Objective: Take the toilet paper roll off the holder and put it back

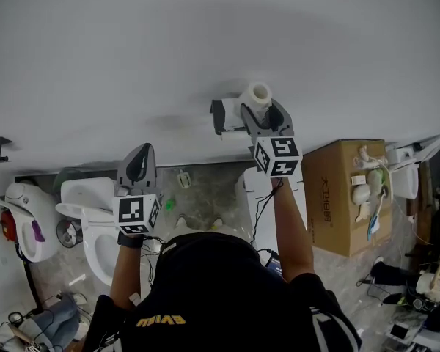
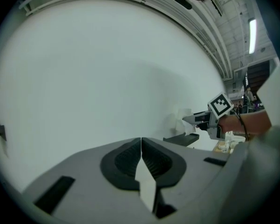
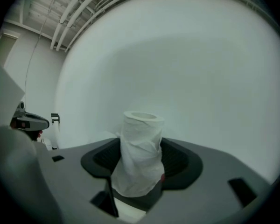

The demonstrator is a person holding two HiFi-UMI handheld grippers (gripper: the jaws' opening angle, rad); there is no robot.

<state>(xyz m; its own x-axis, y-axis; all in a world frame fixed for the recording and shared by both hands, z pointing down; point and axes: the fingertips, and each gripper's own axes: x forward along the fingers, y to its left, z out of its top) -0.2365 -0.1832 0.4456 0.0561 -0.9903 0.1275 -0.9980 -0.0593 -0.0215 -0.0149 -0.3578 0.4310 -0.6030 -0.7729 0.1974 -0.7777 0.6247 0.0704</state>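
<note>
Nearest to me, my left gripper (image 1: 141, 154) hangs back from the wall with its jaws pressed together and nothing between them, so it has no part in this step. My right gripper (image 1: 267, 119) reaches further out, and its jaws stand part-way apart, clamped on the sides of the toilet paper roll (image 3: 139, 148). The roll stands on end between the pads, its open core facing up and the outer wrap a little loose and wrinkled. Beyond that, the holder (image 1: 221, 116) sits on the white wall (image 1: 205, 42) with its arm bare. The roll is just beside it and clear of it, so I judge the roll is off and the return is what's left. The next move calls for turning the roll so the core lines up with the free end of the arm, then sliding it on squarely — keeping the grip firm enough that the soft paper doesn't slip.
</note>
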